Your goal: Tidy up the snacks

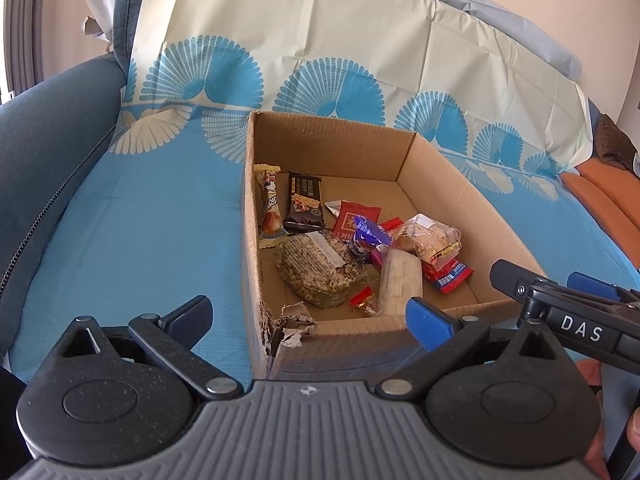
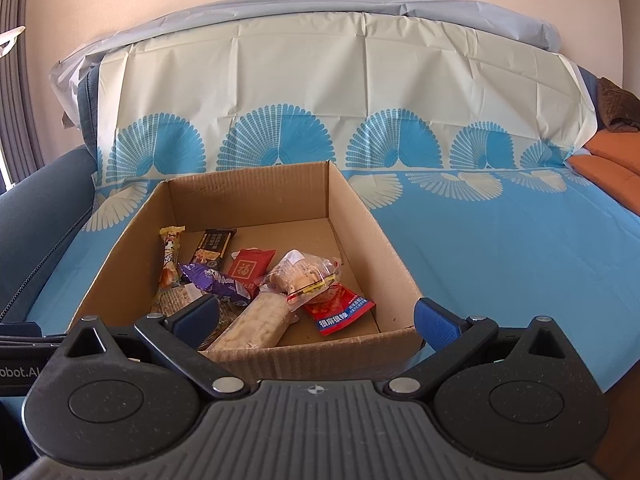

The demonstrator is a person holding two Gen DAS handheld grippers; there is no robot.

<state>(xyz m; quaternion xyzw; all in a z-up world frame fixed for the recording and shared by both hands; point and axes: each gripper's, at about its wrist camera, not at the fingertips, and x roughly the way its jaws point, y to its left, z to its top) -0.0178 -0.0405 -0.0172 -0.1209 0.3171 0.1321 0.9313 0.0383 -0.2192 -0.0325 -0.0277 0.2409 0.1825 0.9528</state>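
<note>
An open cardboard box sits on a blue patterned cloth. Several wrapped snacks lie inside: a dark bar, a red packet, a purple wrapper, a clear bag of biscuits, a pale long bar and a seeded cake. My left gripper hovers open before the box's torn near corner, holding nothing. My right gripper is open and empty above the near wall; it also shows at the right of the left wrist view.
The blue cloth covers a sofa seat and backrest. A dark blue armrest rises on the left. Orange cushions lie at the far right. Open cloth lies on both sides of the box.
</note>
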